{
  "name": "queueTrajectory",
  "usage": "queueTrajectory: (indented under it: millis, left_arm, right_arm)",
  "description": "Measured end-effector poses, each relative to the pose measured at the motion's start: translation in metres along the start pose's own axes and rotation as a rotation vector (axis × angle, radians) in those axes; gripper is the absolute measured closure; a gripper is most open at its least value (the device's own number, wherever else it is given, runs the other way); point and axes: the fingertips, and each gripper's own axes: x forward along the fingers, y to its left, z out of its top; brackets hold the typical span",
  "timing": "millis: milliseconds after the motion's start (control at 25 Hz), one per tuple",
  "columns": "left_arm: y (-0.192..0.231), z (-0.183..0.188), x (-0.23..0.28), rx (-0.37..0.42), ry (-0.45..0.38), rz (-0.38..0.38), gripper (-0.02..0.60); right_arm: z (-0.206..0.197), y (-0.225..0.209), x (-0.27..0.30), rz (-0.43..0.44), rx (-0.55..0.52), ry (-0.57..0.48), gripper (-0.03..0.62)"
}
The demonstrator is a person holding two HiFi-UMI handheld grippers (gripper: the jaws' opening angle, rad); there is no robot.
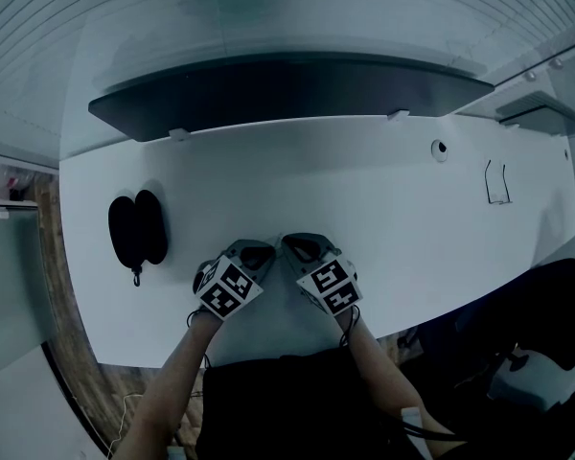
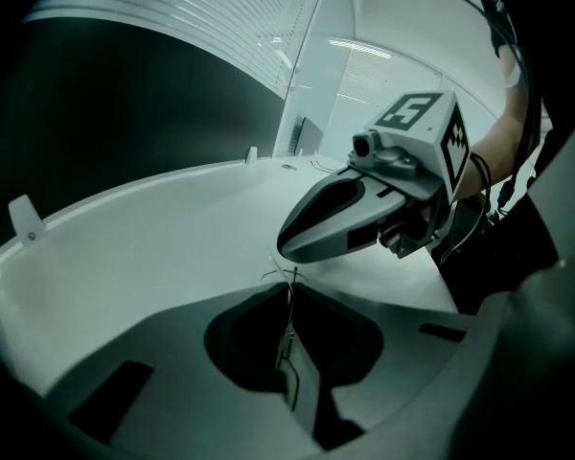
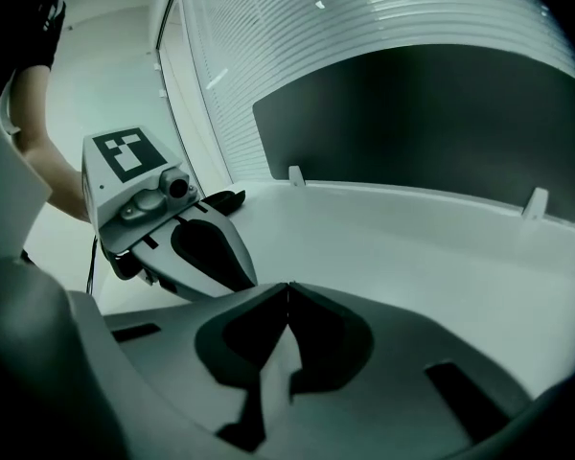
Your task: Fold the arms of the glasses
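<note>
Currently found left gripper [image 2: 289, 287] clamped nearly closed on the glasses [image 2: 286, 329], with thin wire running back between the pads and fanning out just past the tips. Found right gripper [image 3: 287, 287] with jaws pressed together at the tips; cannot tell whether any wire sits between them. Observed right gripper's tips close beside the left tips, angled nose to nose over the white table [image 1: 364, 190]. Noted a black case [image 1: 137, 226] lying flat on that table, well apart from the tips, out beyond the left gripper's outer side.
</note>
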Motion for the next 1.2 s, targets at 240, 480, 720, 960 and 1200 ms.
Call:
queueTrajectory:
  millis: [240,480,720,960,1200]
  left_arm:
    - [0.002,-0.002,0.001,-0.017,0.025,-0.002,0.561]
    - [0.002,-0.002,0.002,-0.018,0.039,-0.002,0.561]
    - [0.0,-0.003,0.005,-0.006,0.067,-0.003,0.561]
    - [-0.003,-0.007,0.01,0.056,0.142,0.011,0.561]
    - [-0.003,-0.008,0.011,0.066,0.165,0.034,0.561]
  right_arm:
    - [0.003,0.006,0.008,0.005,-0.066,0.034,0.577]
    - [0.015,0.01,0.005,-0.001,-0.178,0.037,0.577]
    - [0.003,0.011,0.012,0.003,-0.208,0.091,0.577]
    - [-0.009,0.011,0.017,-0.016,-0.226,0.139,0.579]
    - [-0.01,0.009,0.019,-0.027,-0.201,0.13,0.578]
